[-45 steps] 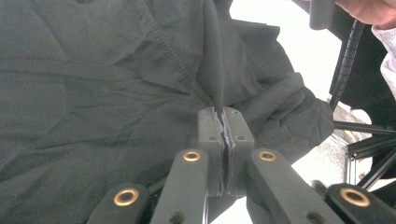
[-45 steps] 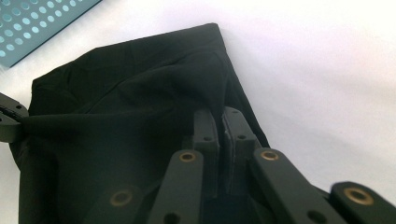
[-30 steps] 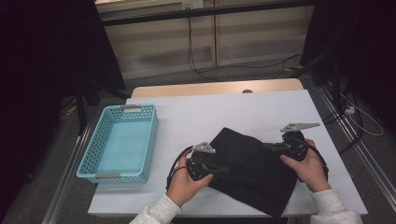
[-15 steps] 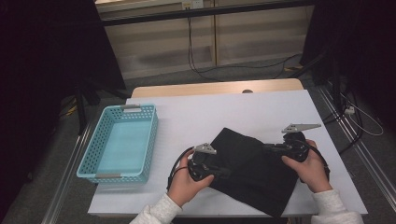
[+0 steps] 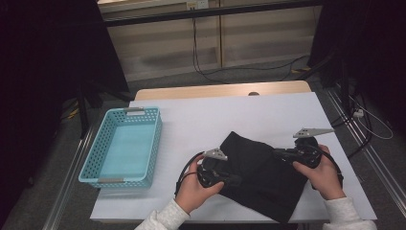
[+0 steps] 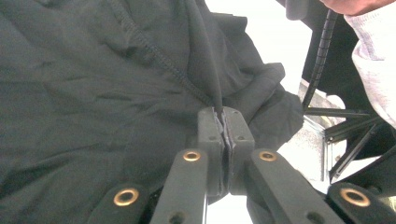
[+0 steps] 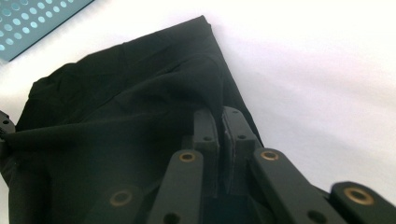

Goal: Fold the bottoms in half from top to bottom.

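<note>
A black garment [image 5: 261, 177] lies folded on the white table [image 5: 239, 117], near its front edge. My left gripper [image 5: 238, 180] is at the cloth's left side, shut on a pinched ridge of the black fabric [image 6: 93, 84]; the left gripper view has the left gripper [image 6: 224, 119] with its pads pressed together on that fold. My right gripper [image 5: 276, 153] sits at the cloth's right side, likewise shut on a raised fold. The right gripper view has the right gripper [image 7: 221, 116] clamping the black garment [image 7: 116, 116]. A hand holds each gripper.
A light blue perforated basket [image 5: 125, 146] stands empty on the table's left part; its corner [image 7: 32, 18] is in the right gripper view. A wooden strip [image 5: 220, 89] runs along the far edge. Cables lie on the floor beyond.
</note>
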`<state>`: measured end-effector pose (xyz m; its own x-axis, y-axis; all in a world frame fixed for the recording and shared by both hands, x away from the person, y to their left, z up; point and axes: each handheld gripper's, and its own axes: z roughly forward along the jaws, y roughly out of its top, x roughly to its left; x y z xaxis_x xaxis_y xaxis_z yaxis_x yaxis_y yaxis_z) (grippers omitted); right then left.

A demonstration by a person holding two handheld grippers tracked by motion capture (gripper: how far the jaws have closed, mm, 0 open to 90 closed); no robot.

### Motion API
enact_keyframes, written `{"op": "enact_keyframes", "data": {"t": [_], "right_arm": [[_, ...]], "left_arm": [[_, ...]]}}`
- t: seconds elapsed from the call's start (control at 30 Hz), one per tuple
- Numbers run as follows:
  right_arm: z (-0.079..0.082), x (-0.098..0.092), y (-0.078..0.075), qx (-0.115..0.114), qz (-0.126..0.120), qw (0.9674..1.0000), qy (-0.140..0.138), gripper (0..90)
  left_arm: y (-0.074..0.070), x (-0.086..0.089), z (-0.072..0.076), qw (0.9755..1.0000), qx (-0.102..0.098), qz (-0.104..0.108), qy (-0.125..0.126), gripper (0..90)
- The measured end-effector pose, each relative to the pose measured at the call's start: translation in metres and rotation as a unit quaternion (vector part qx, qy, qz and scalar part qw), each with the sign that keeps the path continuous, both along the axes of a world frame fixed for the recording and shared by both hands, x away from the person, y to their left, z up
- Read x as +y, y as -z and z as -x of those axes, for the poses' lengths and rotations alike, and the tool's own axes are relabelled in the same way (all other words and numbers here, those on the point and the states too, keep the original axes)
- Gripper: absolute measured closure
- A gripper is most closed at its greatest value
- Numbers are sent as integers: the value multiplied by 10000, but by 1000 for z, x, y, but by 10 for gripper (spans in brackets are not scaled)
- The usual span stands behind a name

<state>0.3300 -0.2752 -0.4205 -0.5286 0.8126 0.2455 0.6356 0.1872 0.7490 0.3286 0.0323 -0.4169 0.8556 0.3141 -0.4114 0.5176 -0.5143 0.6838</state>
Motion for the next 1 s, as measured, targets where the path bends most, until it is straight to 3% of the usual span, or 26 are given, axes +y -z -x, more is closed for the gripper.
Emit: {"op": "enact_keyframes", "data": {"t": [0.27,0.37,0.43,0.5,0.6,0.7,1.0], "right_arm": [[23,-18,-14,-46,62,10000,14,855],[32,-24,-13,38,127,9999,-4,849],[35,-29,-10,113,120,9998,-64,813],[36,-32,-8,38,101,9999,0,714],[33,-29,-8,-37,135,9999,40,636],[30,-23,-5,-103,184,9998,33,600],[21,-18,6,-171,291,9991,250,500]], "left_arm": [[-2,-15,10,9995,53,64,320,870],[-3,-14,9,9995,-32,142,267,767],[-5,-11,6,9997,-137,156,103,568],[-7,-5,1,9997,-175,155,-37,470],[-8,3,-8,9992,-287,103,-272,340],[-8,14,-17,9980,-394,27,-486,290],[1,46,-41,9922,-324,-173,-1189,240]]}}
